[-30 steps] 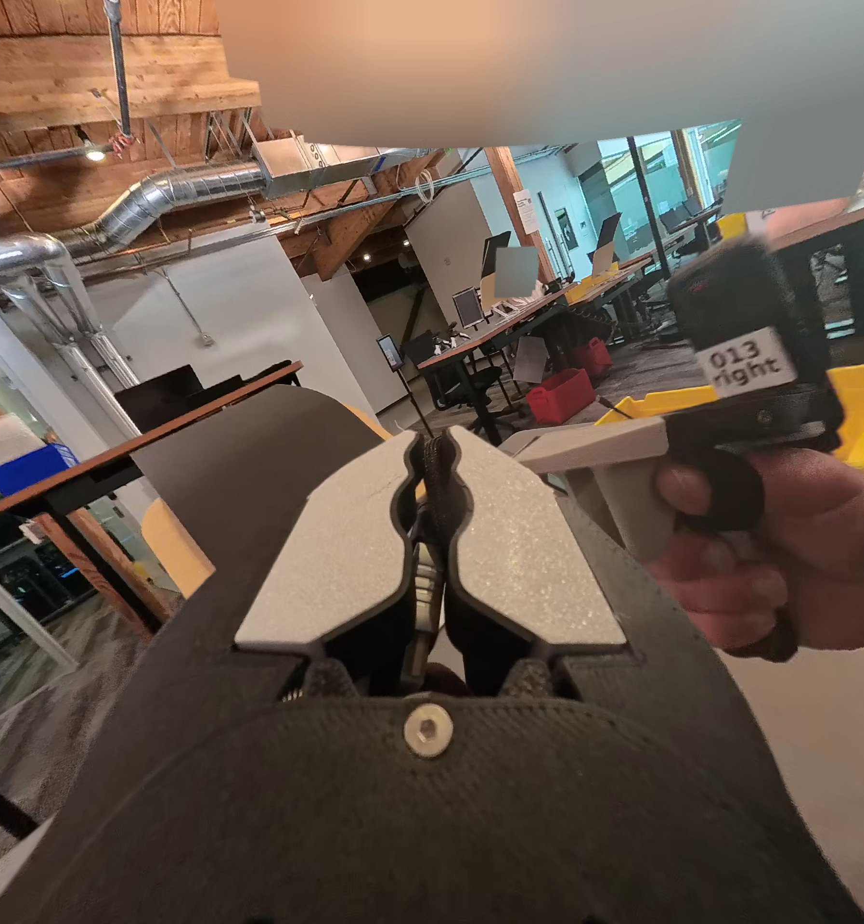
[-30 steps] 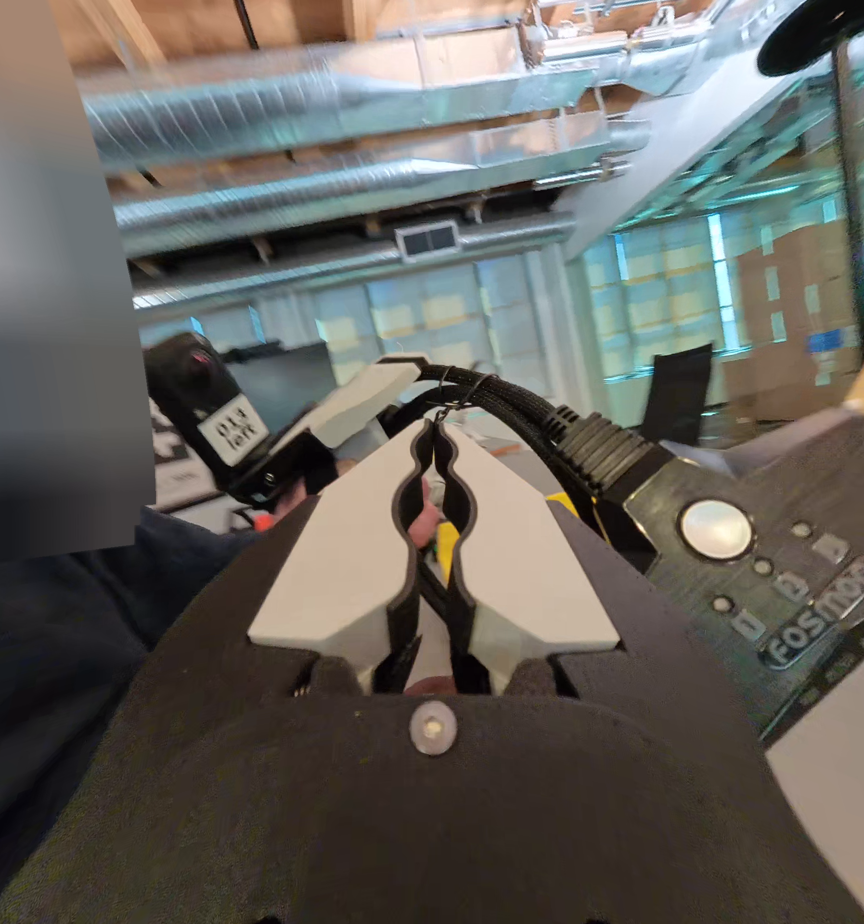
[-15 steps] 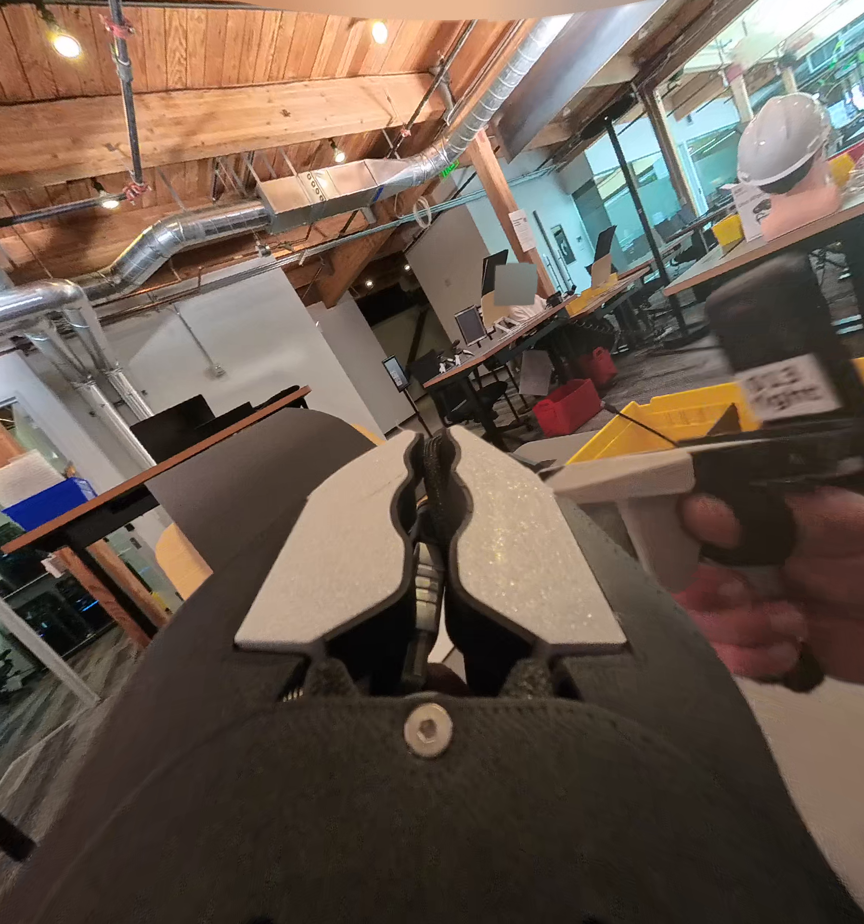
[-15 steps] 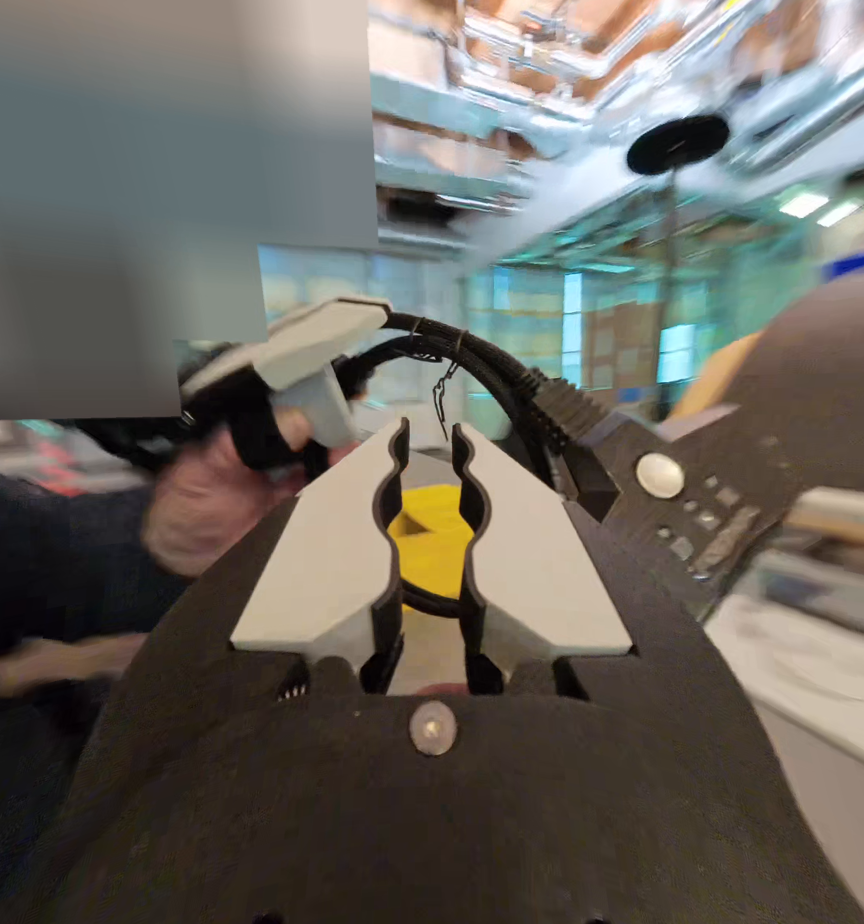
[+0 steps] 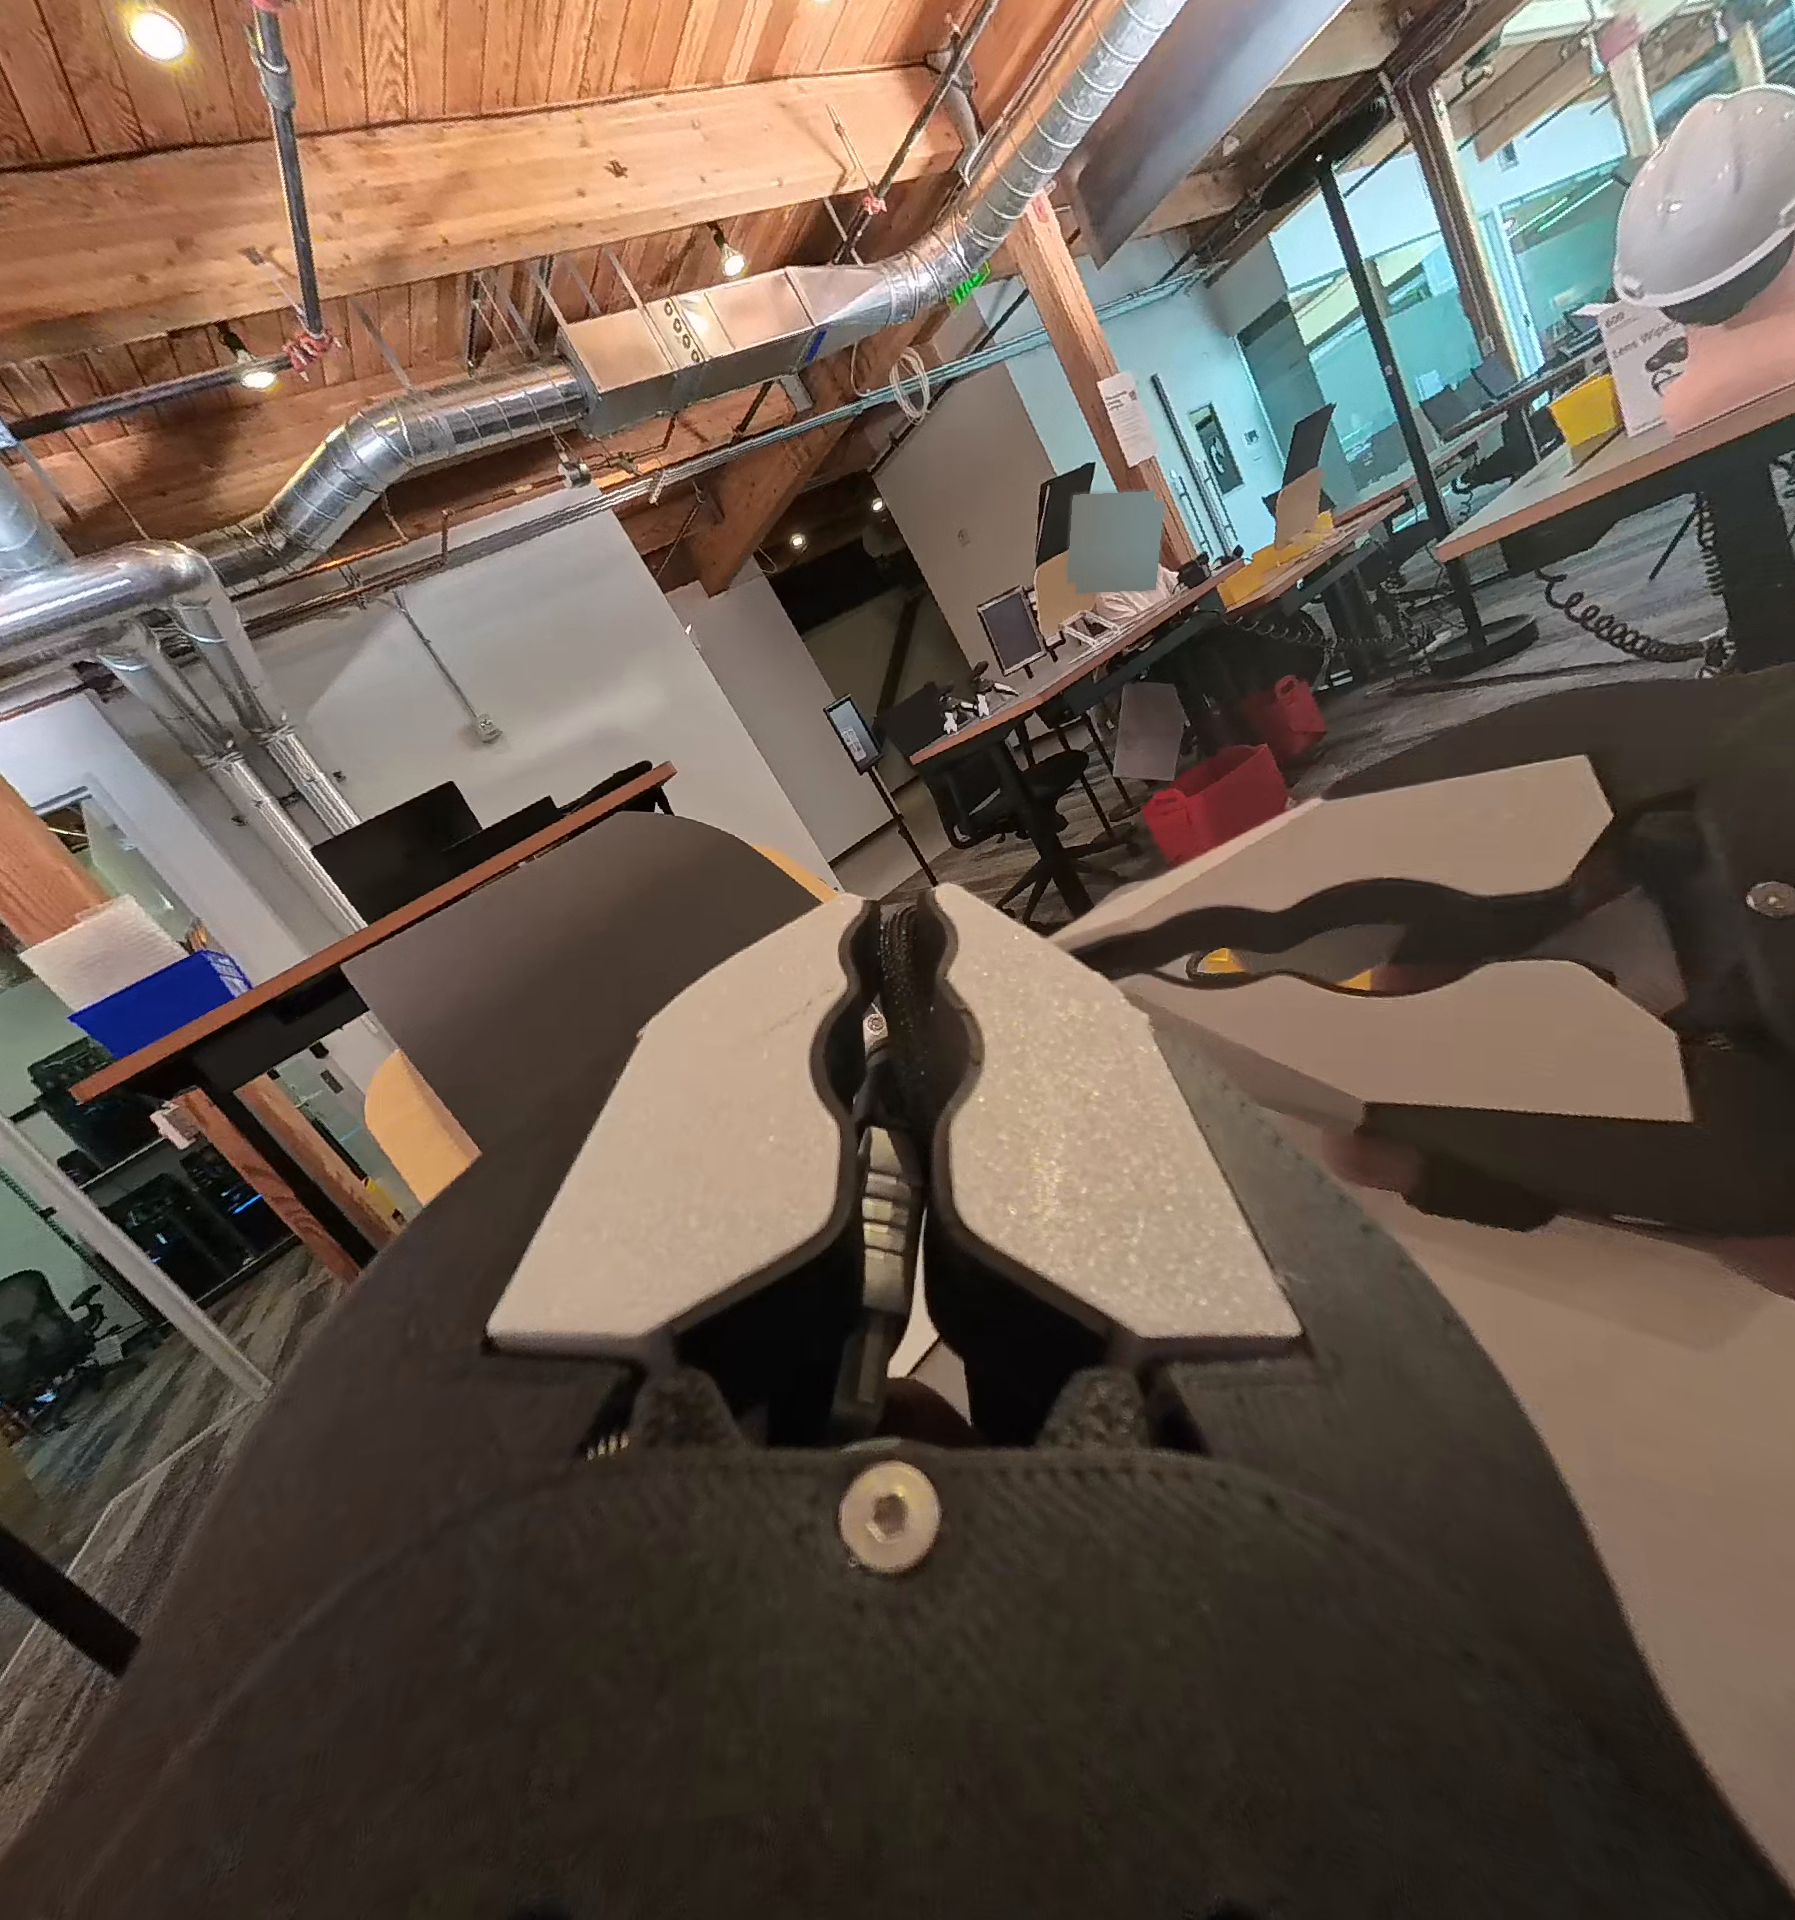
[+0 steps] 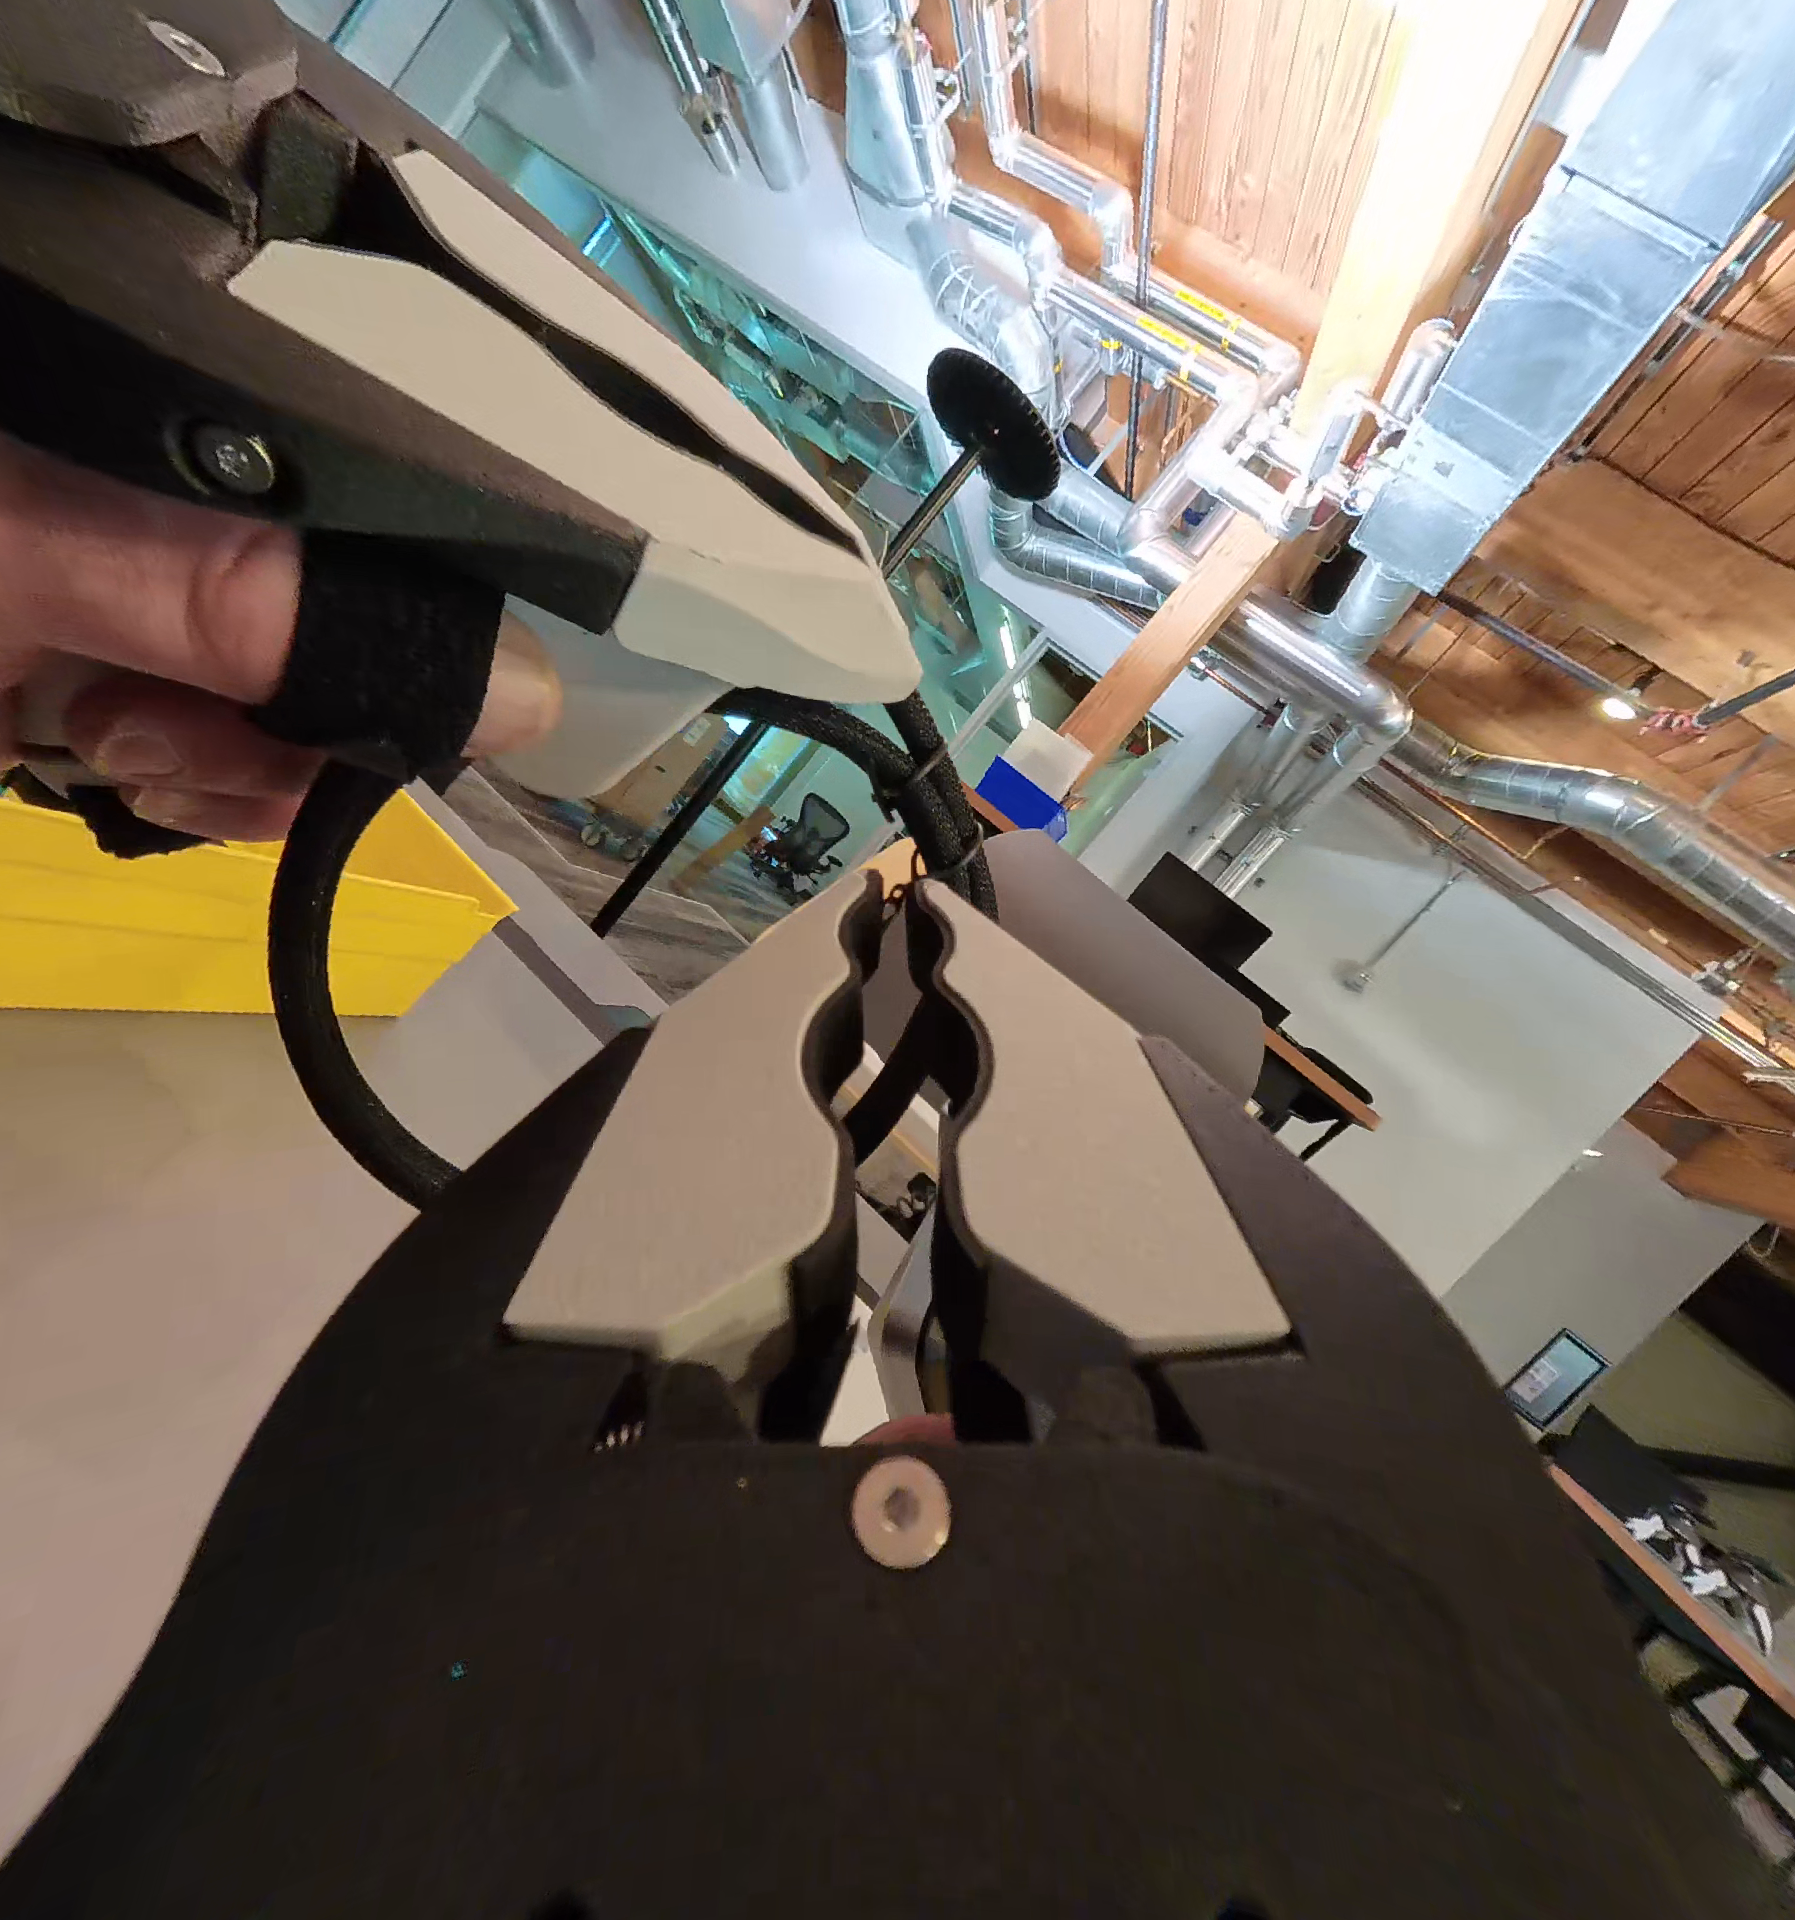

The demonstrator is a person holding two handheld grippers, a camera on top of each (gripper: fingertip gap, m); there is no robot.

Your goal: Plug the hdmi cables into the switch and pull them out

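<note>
Grip is what has changed: half a second ago the right tool point(image 6: 905, 899) stood with its fingers apart and the black switch hung just beside it. Now those fingers have drawn together around the hdmi cable point(image 6: 295, 987), their tips almost meeting and the cord running through the wavy hollows between them. The view has also swung hard, and the switch is out of sight in both pictures. A thin silvery edge point(image 6: 903, 1320) shows deep between the right fingers, but I cannot tell what it is.

The left tool point(image 5: 898, 920) stays clenched on the same cord, with a ribbed black plug collar point(image 5: 888, 1195) pinched low between its fingers. From its tip the cable bows down to the left over the pale surface point(image 6: 145, 1247), then curls back into the right tool. With both tools on one cord and held close together, this reads as the start of a pull or a regrip, not a finished step. Whether the plug is seated in the switch cannot be seen.

The cable is sheathed in coarse black braid, stiff enough to hold a round loop, and a thin tie point(image 6: 914, 779) cinches it near the right fingertips. The fingers are matt grey plates with black scalloped pads. A glossy yellow bin point(image 6: 197, 914) sits at the far left.
</note>
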